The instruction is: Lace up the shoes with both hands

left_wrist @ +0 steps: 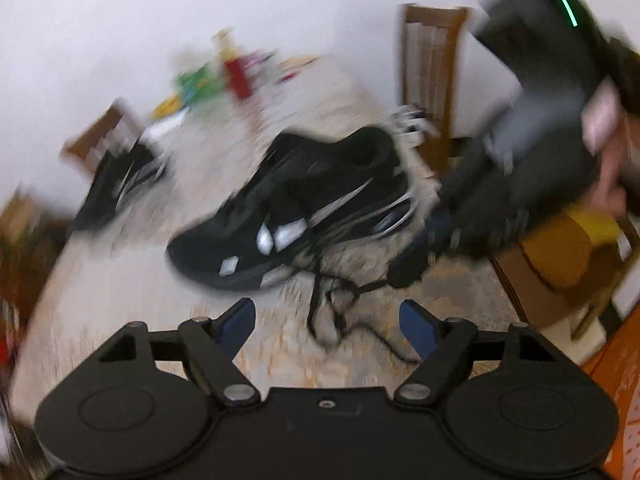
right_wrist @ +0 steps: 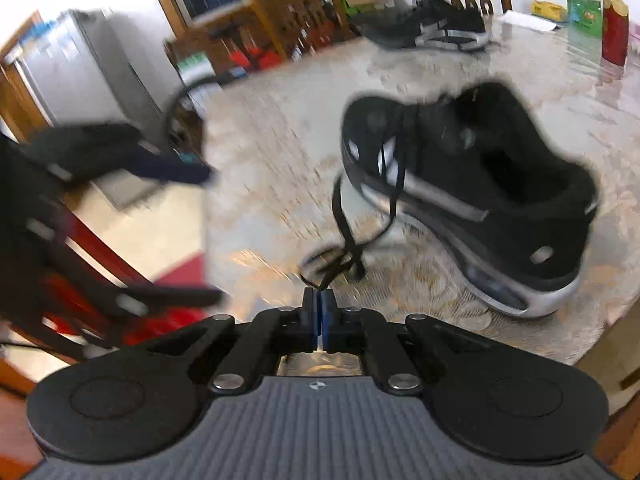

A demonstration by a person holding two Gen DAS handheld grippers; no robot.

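Note:
A black shoe (left_wrist: 320, 184) with silver trim lies tilted on the patterned table (left_wrist: 120, 300), blurred in both views. Its black lace (left_wrist: 368, 288) trails off the toe side onto the cloth in loose loops. My left gripper (left_wrist: 326, 314) is open just short of those loops, nothing between its blue pads. My right gripper (right_wrist: 320, 308) is shut on the lace (right_wrist: 348, 240), which runs from the shoe (right_wrist: 500, 184) down to its pressed pads. From the left wrist, the right gripper (left_wrist: 400, 272) comes in from the right, its tip at the lace's end.
A second black shoe (right_wrist: 436, 28) lies farther back on the table (right_wrist: 260, 140). A red bottle (right_wrist: 614, 28) and green packets stand at the far end. Wooden chairs (left_wrist: 432, 64) ring the table. A hand (left_wrist: 608, 176) holds the right gripper.

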